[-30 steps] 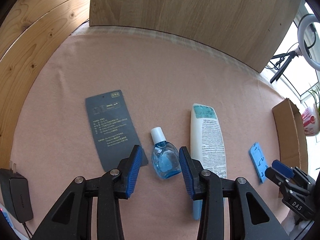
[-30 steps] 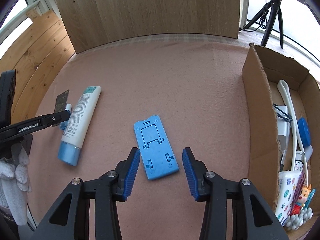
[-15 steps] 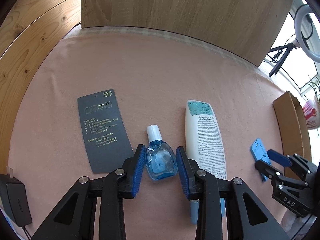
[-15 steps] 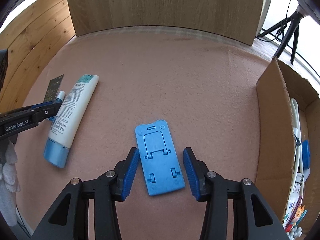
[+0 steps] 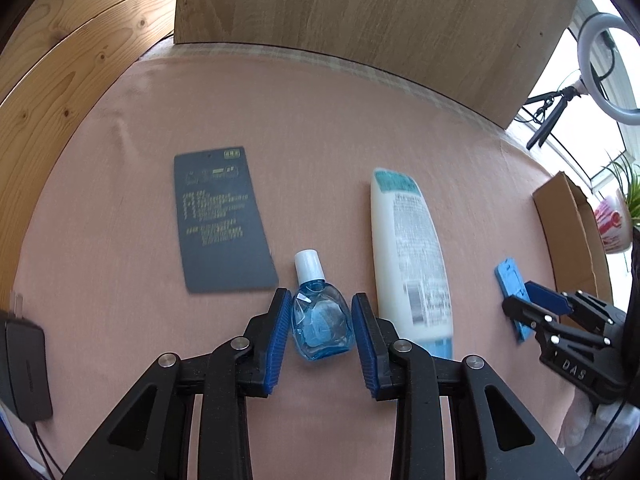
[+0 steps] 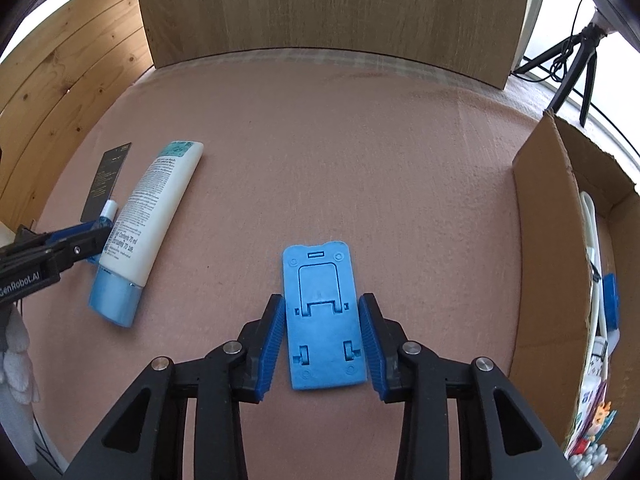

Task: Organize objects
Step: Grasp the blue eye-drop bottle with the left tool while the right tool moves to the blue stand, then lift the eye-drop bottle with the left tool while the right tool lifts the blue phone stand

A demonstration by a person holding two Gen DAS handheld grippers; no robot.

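A small blue dropper bottle [image 5: 320, 324] with a white cap lies on the pink cloth. My left gripper [image 5: 321, 302] has its blue pads against the bottle's two sides, shut on it. A flat blue phone stand [image 6: 322, 320] lies on the cloth between the pads of my right gripper [image 6: 321, 300], which is shut on its long edges. Both things still rest on the cloth. Beside the bottle are a white tube [image 5: 408, 248] with a blue cap and a dark printed card [image 5: 220, 216]. The right wrist view shows the left gripper [image 6: 80, 240] at the left edge.
An open cardboard box [image 6: 536, 240] with several items inside stands at the right. Wooden panels [image 5: 360, 12] wall the back and left. A black adapter [image 5: 24, 364] lies at the near left. A ring light [image 5: 600, 72] and a tripod [image 6: 576, 64] stand beyond the table.
Both grippers moved forward over their objects and narrowed: the left onto the bottle, the right onto the blue stand. Nothing has been lifted.
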